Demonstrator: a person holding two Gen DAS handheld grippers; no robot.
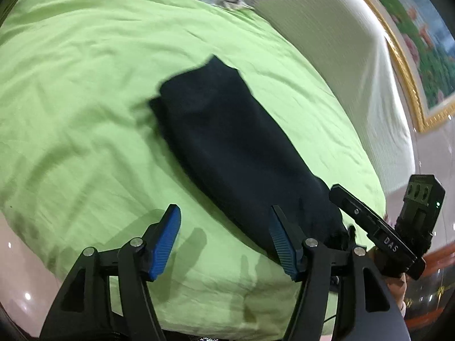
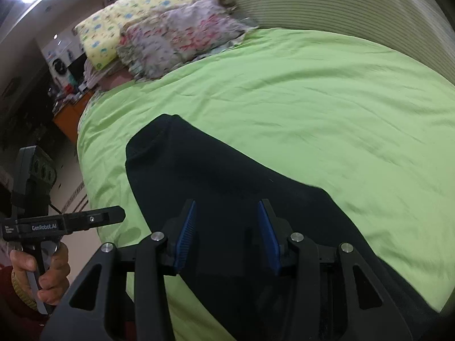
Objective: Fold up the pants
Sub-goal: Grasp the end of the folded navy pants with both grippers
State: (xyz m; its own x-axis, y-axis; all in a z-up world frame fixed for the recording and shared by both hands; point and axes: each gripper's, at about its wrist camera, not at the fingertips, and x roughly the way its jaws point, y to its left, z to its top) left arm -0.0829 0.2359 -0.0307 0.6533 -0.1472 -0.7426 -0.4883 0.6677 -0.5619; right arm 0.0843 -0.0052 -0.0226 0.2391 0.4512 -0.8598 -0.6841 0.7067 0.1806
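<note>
Dark navy pants (image 1: 224, 142) lie folded lengthwise in a long strip on the green bedsheet (image 1: 85, 99); they also fill the middle of the right wrist view (image 2: 216, 176). My left gripper (image 1: 224, 221) is open and empty above the near bed edge, its right finger (image 1: 280, 238) beside the pants' near end. My right gripper (image 2: 227, 218) is open, hovering over the near part of the pants, with nothing between its pads. The right gripper's body (image 1: 378, 227) shows at the pants' near end in the left view. The left gripper's body (image 2: 62, 221) shows at the left in the right view.
Floral pillows (image 2: 176, 37) and a yellow pillow (image 2: 125, 17) lie at the head of the bed. A white ribbed headboard or cushion (image 2: 327, 2) runs along the far side. A framed picture (image 1: 421, 45) hangs on the wall. Glossy floor (image 1: 17, 278) lies beyond the bed edge.
</note>
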